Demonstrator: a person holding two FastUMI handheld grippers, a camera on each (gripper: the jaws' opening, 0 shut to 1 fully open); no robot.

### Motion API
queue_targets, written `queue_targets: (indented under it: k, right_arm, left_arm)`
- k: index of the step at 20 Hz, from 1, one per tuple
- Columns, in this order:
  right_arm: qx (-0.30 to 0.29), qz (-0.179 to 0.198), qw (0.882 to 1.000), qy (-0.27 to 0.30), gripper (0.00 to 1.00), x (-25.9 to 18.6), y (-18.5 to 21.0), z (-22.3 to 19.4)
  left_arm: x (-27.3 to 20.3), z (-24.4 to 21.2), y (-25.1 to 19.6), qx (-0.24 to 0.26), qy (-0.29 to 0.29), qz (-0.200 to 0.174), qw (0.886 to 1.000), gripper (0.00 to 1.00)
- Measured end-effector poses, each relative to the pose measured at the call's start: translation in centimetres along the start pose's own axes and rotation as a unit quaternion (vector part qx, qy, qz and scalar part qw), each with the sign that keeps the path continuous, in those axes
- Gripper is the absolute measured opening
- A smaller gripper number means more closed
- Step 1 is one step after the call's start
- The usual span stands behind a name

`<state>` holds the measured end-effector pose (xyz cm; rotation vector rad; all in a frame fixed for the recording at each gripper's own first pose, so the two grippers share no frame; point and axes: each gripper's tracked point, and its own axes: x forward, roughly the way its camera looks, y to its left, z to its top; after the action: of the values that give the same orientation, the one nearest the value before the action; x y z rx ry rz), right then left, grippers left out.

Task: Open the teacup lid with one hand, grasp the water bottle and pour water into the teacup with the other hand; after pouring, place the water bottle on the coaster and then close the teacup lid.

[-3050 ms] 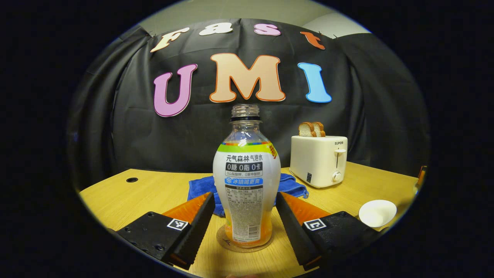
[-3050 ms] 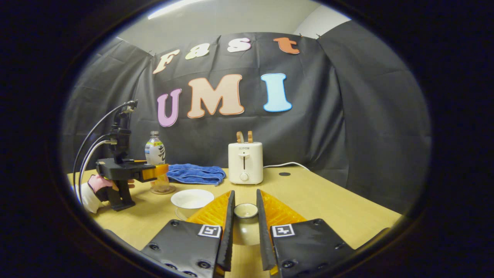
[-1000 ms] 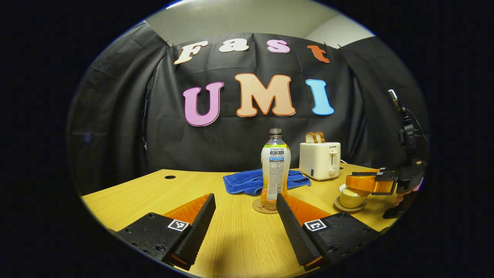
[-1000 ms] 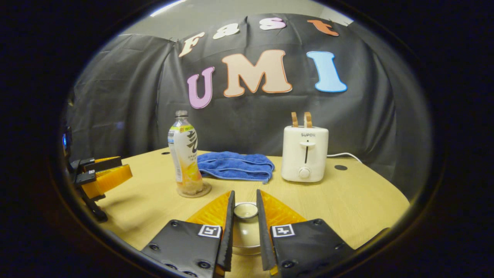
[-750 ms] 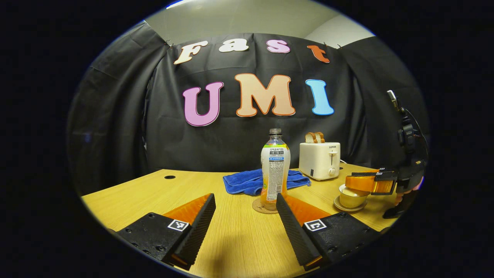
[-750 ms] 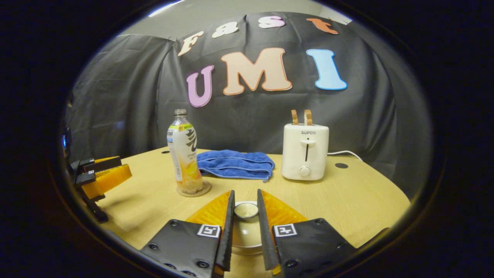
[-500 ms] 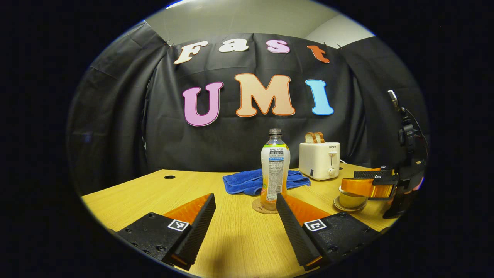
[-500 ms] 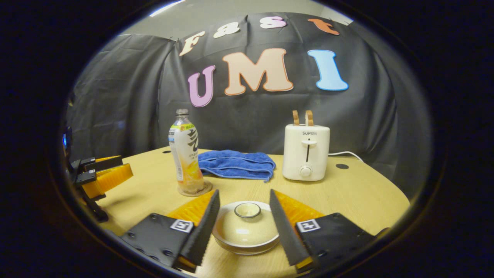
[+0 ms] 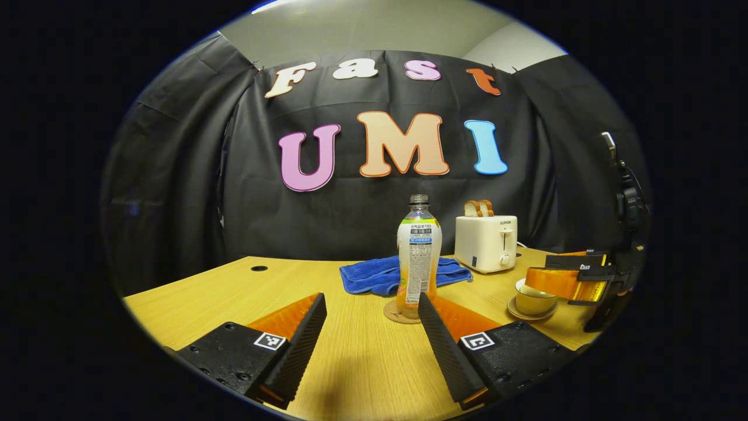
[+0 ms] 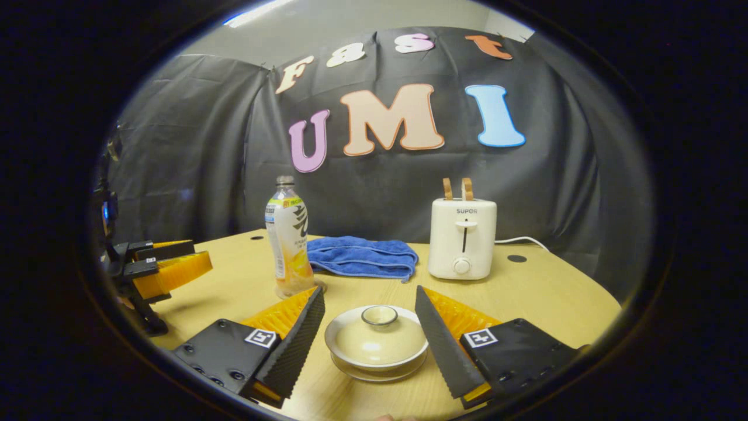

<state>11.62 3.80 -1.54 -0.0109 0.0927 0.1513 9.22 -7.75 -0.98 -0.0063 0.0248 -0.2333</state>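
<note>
The worktop (image 10: 543, 304) carries everything, and from where things stand the job looks all but finished. A cream toaster (image 10: 462, 238) with two slices of bread sticking up sits at the back, and a blue towel (image 10: 362, 256) lies folded beside it. The water bottle (image 10: 289, 235) stands upright on its coaster (image 9: 397, 311), uncapped, with only a little orange drink left at its foot; it stands just in front of the towel. The left gripper (image 9: 369, 327) hangs well short of the bottle, jaws wide apart and holding nothing. Nearer, the teacup (image 10: 377, 344) rests on its saucer with the lid (image 10: 378, 333) seated squarely on top, so I cannot see what is inside it. The right gripper (image 10: 369, 327) is spread open, a finger on either side of the cup and touching neither cup nor lid. Pouring, setting down and closing all appear done; I judge only pulling the hands away remains.
</note>
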Motion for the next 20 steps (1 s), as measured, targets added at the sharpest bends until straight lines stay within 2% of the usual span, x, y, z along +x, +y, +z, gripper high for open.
queue_targets:
  k: [9,20]
  right_arm:
    - [0.004,-0.052,0.998,-0.045,0.98,-3.5,-1.8,1.1]
    - [0.007,-0.11,0.993,-0.046,0.96,-5.6,-3.6,0.9]
  left_arm:
    - [-0.1,0.0,0.4,0.0,0.0,0.011,1.0,0.92]
    - [-0.7,-0.1,1.5,0.001,0.001,0.044,0.999,0.92]
